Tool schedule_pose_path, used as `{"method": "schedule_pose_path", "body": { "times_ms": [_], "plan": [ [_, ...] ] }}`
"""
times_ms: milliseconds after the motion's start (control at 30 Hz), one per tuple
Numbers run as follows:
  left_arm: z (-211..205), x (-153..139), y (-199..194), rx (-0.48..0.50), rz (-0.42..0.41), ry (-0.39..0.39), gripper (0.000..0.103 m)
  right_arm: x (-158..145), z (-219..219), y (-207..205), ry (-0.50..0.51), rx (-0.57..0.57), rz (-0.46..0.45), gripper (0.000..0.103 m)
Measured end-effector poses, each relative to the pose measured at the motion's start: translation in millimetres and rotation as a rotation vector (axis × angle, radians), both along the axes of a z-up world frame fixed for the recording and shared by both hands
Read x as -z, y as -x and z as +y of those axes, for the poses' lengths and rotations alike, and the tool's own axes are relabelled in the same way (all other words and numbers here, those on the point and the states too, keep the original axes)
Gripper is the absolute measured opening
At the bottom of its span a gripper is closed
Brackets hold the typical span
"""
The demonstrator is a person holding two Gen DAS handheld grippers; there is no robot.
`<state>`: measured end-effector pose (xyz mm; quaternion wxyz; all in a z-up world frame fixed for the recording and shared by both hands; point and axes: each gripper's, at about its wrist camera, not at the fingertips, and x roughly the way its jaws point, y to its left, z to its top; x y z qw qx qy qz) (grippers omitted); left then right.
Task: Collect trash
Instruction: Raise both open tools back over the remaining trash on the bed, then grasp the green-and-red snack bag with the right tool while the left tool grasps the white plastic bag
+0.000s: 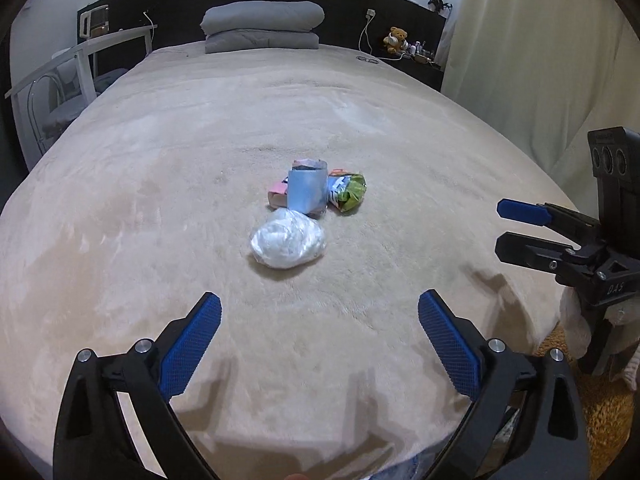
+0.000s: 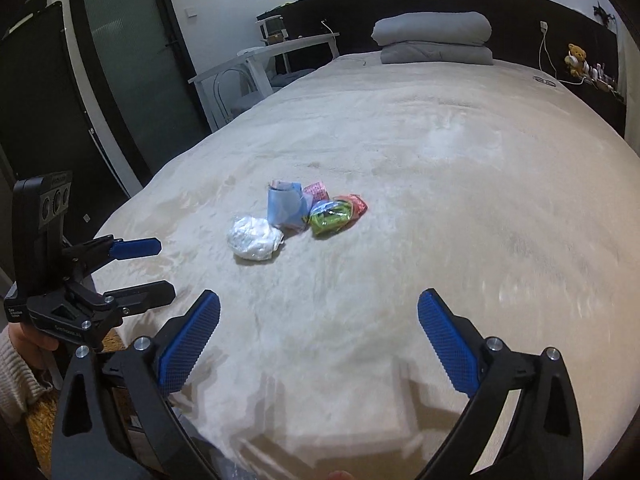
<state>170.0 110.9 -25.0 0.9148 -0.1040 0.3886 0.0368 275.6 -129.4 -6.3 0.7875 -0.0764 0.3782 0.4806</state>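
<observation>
1. The left gripper (image 1: 320, 344) stood with its jaws wide apart and nothing between them, low over the near edge of the bed (image 1: 160, 160). The right gripper (image 2: 319, 342) was in the same condition: jaws spread, holding nothing.
2. Both grippers were well apart from the trash. The step in hand appeared to be the approach before a first pick.
3. The nearest item was the white crumpled plastic bag (image 1: 287, 245), lying at mid-bed. It was a rounded lump, its long axis running roughly left to right in the left wrist view, with no clear pointing end.
4. Just behind it stood the blue wrapper (image 1: 307, 191), upright, its open end up.
5. Flanking the blue wrapper were the pink packet (image 1: 278, 194) and the green snack bag (image 1: 349, 192), both touching it.
6. The next move probably called for advancing one gripper to straddle the white bag across its short axis, then closing.
</observation>
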Motion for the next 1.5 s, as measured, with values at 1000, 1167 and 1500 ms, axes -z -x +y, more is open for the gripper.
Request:
{"method": "schedule_pose_path", "body": {
  "times_ms": [1000,1167,1500],
  "plan": [
    [39,51,-89,0.198,0.137,-0.006,0.057,70,139,-92,0.185,-0.300,-0.058,0.086],
    [38,51,-88,0.205,0.130,-0.018,0.054,70,140,-91,0.194,-0.312,-0.070,0.069],
    [40,43,-83,0.202,0.099,-0.017,0.053,60,118,-88,0.188,-0.270,-0.078,0.067]
  ]
}}
